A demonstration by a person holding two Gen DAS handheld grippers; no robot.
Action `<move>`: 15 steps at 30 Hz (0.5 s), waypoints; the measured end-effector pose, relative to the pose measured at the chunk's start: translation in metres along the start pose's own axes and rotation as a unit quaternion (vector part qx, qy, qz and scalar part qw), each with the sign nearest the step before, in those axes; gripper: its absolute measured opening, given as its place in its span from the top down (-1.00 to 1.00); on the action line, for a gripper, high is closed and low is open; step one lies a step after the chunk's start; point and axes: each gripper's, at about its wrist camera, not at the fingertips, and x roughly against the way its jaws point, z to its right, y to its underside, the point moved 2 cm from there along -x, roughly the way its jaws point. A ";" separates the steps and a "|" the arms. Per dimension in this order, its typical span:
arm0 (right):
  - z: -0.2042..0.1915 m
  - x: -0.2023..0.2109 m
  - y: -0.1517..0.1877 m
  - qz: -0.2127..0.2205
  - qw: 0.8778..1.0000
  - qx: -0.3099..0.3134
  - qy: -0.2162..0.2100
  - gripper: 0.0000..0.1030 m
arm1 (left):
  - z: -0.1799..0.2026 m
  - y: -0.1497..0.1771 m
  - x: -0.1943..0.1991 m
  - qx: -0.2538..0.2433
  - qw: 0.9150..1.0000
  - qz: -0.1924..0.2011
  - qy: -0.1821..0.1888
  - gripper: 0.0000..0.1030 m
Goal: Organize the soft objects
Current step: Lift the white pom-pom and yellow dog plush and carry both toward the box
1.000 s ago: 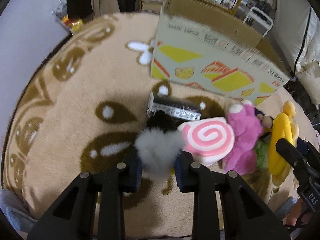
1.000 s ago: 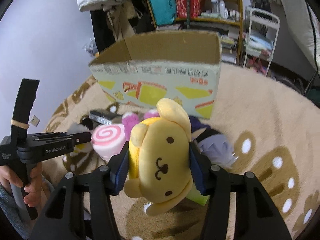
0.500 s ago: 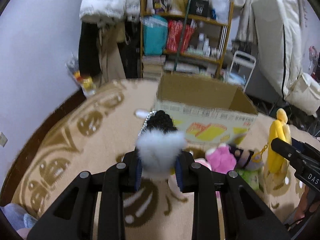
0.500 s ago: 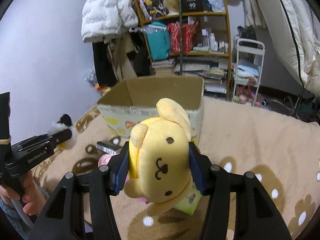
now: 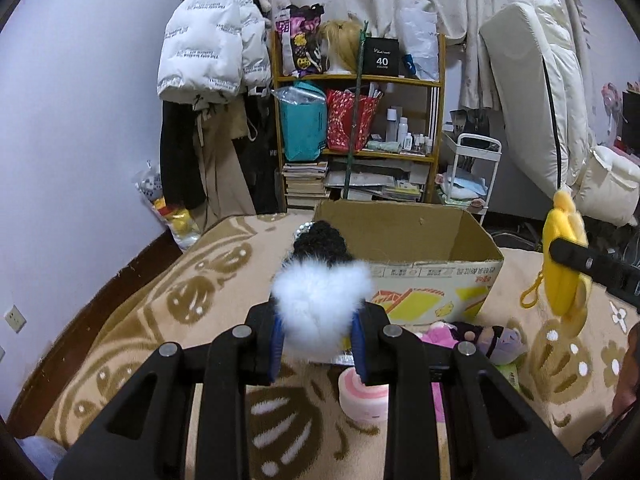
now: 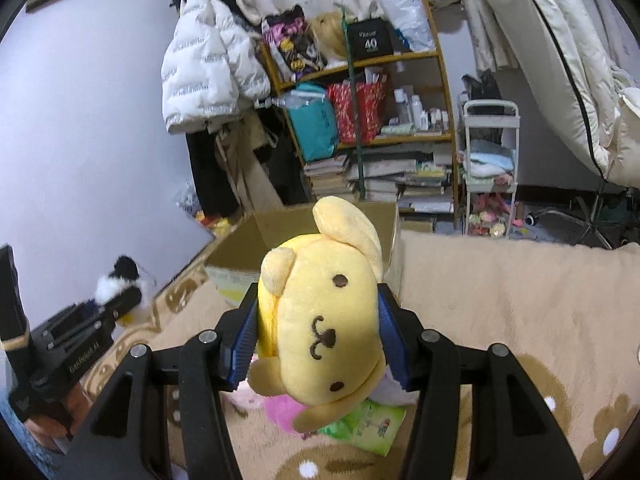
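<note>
Since a second ago both claws have risen off the carpet: the left wrist view then looked down on the pile of toys, and now it looks across the room over the open cardboard box to the shelf against the far wall.

The left claw is closed on a fluffy white and black plush, as it was before. The white fur bulges out between the blue pads and the black knitted part sticks out ahead, in front of the box's near left corner. Below and just right of this claw, the pink swirl plush, a pink toy and a purple-haired doll lie on the carpet near the box's front wall.

The right claw grips a yellow dog plush by the sides of its head, face toward the camera, with one ear up over the box behind it. Under it lie the pink toy and a green packet. In the left wrist view this plush hangs at the far right, level with the box rim.
</note>
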 end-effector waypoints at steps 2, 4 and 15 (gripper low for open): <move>0.000 0.003 -0.007 0.014 1.000 0.000 0.000 -0.12 | 0.003 -0.004 0.000 -0.006 1.000 0.004 -0.003 0.49; -0.001 0.005 -0.016 0.028 1.000 0.000 0.000 -0.12 | 0.006 -0.011 0.002 -0.008 1.000 0.014 -0.005 0.49; -0.006 -0.001 -0.050 0.057 0.998 0.016 -0.010 -0.12 | 0.011 -0.059 0.001 0.001 0.998 0.057 -0.006 0.49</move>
